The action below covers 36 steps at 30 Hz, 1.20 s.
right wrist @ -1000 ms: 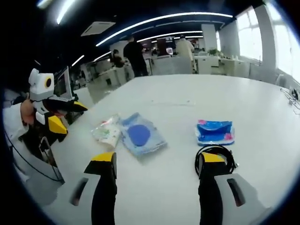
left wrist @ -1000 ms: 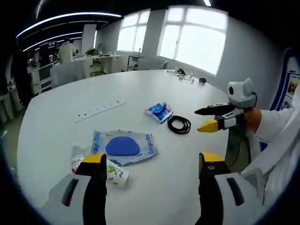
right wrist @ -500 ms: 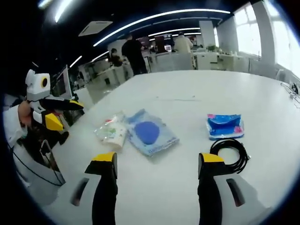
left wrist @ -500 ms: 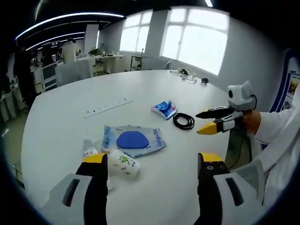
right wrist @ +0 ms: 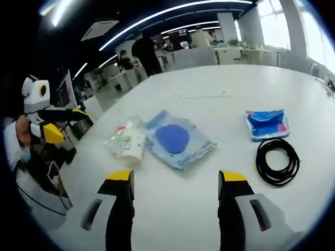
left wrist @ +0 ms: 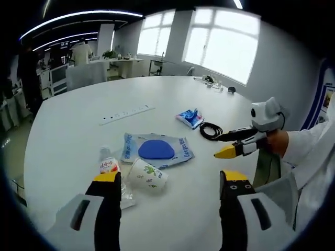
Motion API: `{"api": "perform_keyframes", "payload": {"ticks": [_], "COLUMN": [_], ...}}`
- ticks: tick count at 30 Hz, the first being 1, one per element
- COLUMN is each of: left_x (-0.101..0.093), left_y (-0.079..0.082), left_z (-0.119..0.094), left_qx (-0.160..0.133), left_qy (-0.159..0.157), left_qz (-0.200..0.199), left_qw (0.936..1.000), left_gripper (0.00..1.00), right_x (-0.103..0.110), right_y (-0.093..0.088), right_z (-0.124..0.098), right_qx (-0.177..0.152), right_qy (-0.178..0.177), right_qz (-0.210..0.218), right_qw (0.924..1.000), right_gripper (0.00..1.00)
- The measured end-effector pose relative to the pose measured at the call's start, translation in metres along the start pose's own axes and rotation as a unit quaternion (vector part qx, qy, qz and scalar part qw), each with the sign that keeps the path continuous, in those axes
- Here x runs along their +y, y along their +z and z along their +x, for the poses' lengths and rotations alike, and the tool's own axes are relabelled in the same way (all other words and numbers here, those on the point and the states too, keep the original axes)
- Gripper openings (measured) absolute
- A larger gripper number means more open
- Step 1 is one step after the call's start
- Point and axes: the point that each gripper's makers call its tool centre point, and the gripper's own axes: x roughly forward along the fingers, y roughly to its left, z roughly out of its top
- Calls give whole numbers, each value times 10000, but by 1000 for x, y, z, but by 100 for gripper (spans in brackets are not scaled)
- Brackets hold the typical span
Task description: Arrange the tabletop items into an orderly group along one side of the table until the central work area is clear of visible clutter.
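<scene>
White table (left wrist: 73,136) bears pouch (left wrist: 157,150), cup (left wrist: 148,175), bottle (left wrist: 109,165), cable (left wrist: 210,130).

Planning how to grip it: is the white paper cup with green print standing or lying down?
Lying down. The white paper cup with green print rests on its side on the white table, its round end facing sideways.

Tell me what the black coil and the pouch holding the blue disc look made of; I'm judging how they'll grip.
The black cable coil looks like rubber- or plastic-jacketed cord: matte, thin loops lying loose. The clear pouch seems to be glossy plastic film: it shines, wrinkles at the edges, and the blue disc shows through. Probably slippery.
</scene>
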Motion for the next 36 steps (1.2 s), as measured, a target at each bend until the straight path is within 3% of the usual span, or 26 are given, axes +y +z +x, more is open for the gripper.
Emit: {"api": "perform_keyframes", "payload": {"ticks": [4, 8, 17, 36], "left_x": [7, 14, 24, 38], "left_y": [-4, -7, -8, -5], "left_z": [3, 7, 20, 45], "left_qx": [24, 53, 143, 188], "left_qy": [13, 30, 30, -58], "left_qz": [-64, -129, -135, -157], "left_qw": [10000, 9999, 9998, 9997], "left_gripper": [78, 78, 77, 74], "right_x": [-1, -6, -15, -16], "right_y": [-6, -11, -15, -26], "right_z": [14, 25, 48, 73], "right_qx": [104, 184, 218, 380], "right_qy": [-1, -112, -146, -44], "right_qz": [175, 71, 517, 982], "right_qw": [9998, 9997, 9983, 9944], "right_gripper": [59, 56, 46, 18]}}
